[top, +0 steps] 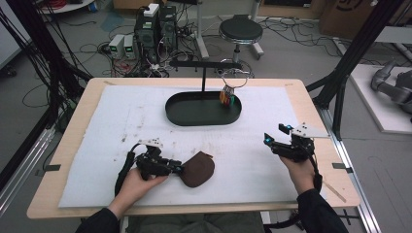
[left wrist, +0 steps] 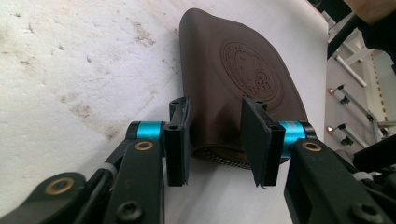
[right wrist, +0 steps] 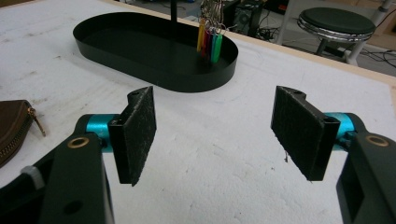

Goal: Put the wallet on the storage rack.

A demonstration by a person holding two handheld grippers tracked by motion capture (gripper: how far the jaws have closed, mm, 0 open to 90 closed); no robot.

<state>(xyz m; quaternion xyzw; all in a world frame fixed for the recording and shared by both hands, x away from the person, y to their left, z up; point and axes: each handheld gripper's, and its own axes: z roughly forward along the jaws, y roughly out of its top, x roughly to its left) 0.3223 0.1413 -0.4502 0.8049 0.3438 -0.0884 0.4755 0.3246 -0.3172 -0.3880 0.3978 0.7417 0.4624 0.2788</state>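
A brown leather zip pouch (top: pixel 198 169) lies on the white mat at the front, left of centre. My left gripper (top: pixel 180 169) reaches it from the left. In the left gripper view the pouch (left wrist: pixel 233 60) has its near end between the pads, which press on both sides and crease the leather; the gripper (left wrist: pixel 217 135) is shut on it. My right gripper (top: pixel 274 134) hovers at the right side of the mat, open. Nothing lies between its pads in the right gripper view (right wrist: pixel 212 126), where the pouch (right wrist: pixel 11 126) shows at the left edge.
A black oval tray (top: pixel 180 119) sits at the back centre of the mat (top: pixel 121 121). From a black T-stand (top: pixel 204 73) a ring of coloured key tags (top: pixel 226 96) hangs over the tray's right end. A stool (top: pixel 240 30) stands beyond the table.
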